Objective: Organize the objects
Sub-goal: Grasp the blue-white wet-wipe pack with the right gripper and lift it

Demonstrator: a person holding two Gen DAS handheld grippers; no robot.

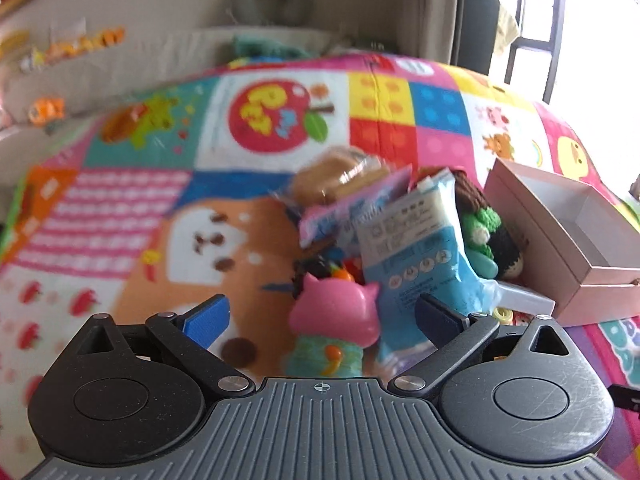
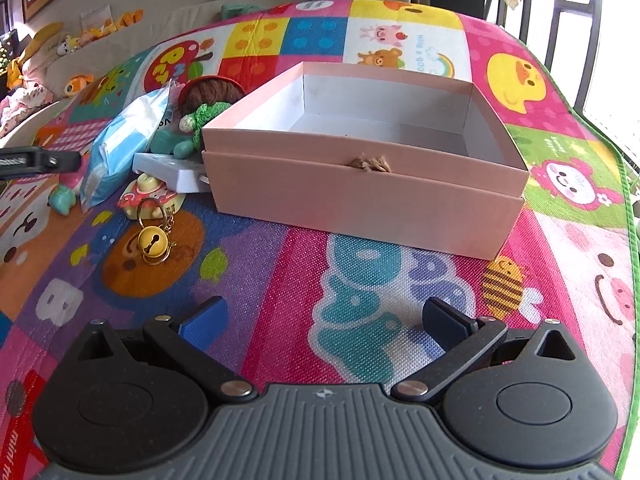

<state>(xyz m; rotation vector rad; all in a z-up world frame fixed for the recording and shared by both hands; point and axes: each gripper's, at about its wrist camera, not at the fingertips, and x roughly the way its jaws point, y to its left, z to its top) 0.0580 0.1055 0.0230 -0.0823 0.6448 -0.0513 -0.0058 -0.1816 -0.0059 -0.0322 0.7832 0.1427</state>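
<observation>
Both grippers gape wide and empty: the left gripper (image 1: 322, 320) frames a pink toy figure (image 1: 334, 314) at lower centre, the right gripper (image 2: 326, 320) faces the pink box (image 2: 360, 196) mid-frame.

Both wrist views low over mat (image 2: 280, 248)

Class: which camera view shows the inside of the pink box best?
The right wrist view: the pink box sits centred and sharp, its white interior open and visibly empty. The left wrist view catches only the box's corner at the right edge, interior partly visible.
</observation>
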